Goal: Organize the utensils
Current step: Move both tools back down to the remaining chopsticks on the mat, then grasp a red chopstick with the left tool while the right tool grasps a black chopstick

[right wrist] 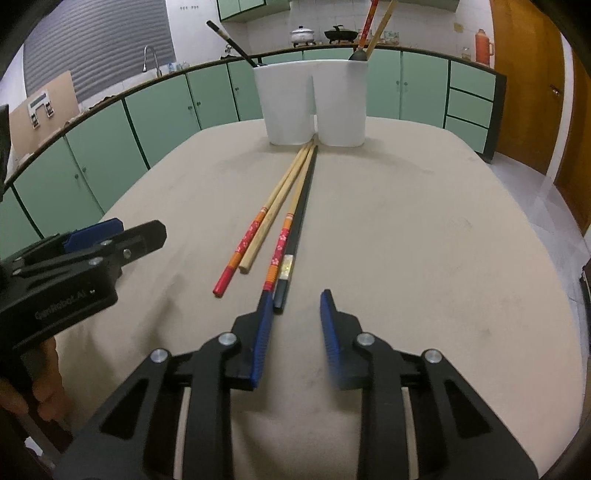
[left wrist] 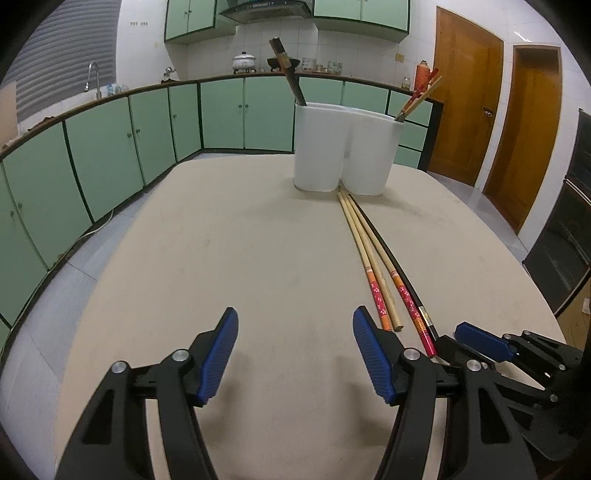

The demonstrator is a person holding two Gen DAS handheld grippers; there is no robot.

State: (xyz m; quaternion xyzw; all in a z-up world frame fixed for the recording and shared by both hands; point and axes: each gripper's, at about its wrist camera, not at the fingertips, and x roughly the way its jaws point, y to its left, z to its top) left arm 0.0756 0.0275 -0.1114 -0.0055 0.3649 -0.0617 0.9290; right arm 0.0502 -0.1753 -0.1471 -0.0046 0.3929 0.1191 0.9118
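Green cabinets run beneath a counter behind the beige table. On that counter stand a white pot, a black wok and an orange thermos. Wooden doors stand right of the cabinets.

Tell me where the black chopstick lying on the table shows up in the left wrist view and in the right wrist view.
Left wrist view: the black chopstick lies right of centre, the rightmost of the four on the table.
Right wrist view: the black chopstick runs up the centre, again rightmost, its near end just ahead of the right gripper.
Shared landmark: the white two-part holder at its far end.
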